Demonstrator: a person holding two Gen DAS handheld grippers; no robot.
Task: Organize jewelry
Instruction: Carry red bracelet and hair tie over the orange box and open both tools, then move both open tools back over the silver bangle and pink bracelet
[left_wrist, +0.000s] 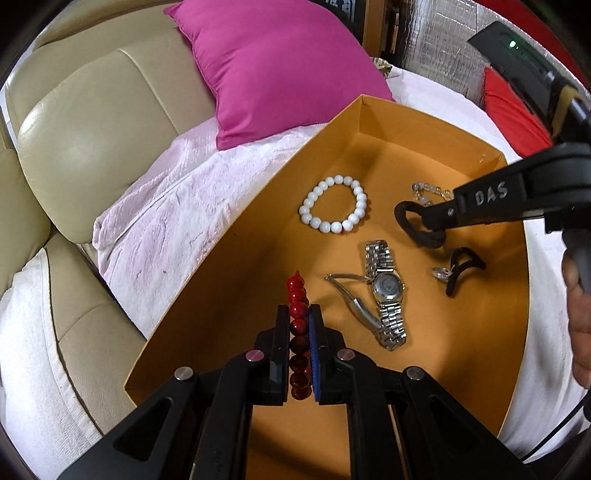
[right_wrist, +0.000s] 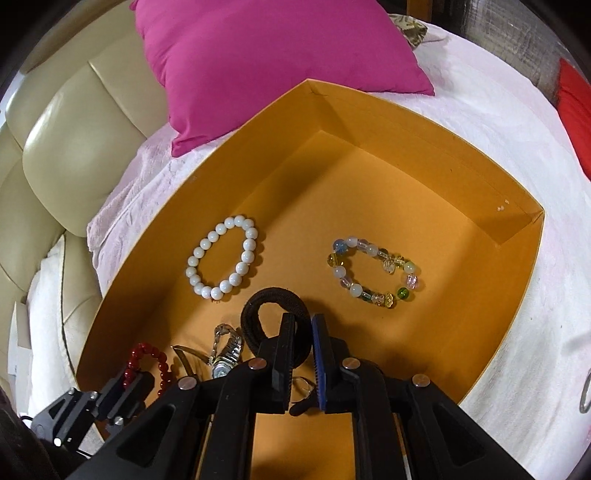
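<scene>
An orange box (left_wrist: 258, 236) lies on a white blanket. My left gripper (left_wrist: 299, 310) is low over its near left side, shut on a red bead bracelet (left_wrist: 298, 325) that runs between the pads. My right gripper (right_wrist: 303, 321) is shut on a black hair tie (right_wrist: 251, 328), whose loop hangs ahead of the fingers just above the box floor. On the floor lie a white bead bracelet (left_wrist: 334, 208), a steel watch (left_wrist: 386, 291), a second black hair tie (left_wrist: 453, 278) with a clear charm, and a multicoloured bead bracelet (right_wrist: 373, 273). The left wrist view shows the right gripper (left_wrist: 436, 225) half hiding that bracelet.
A pink pillow (left_wrist: 280, 66) leans behind the box. A beige leather sofa back (left_wrist: 85, 140) rises at the left. A red cushion (left_wrist: 513, 114) lies at the far right. A person's hand (left_wrist: 580, 314) holds the right gripper's handle. The box's far half has bare floor (right_wrist: 369, 184).
</scene>
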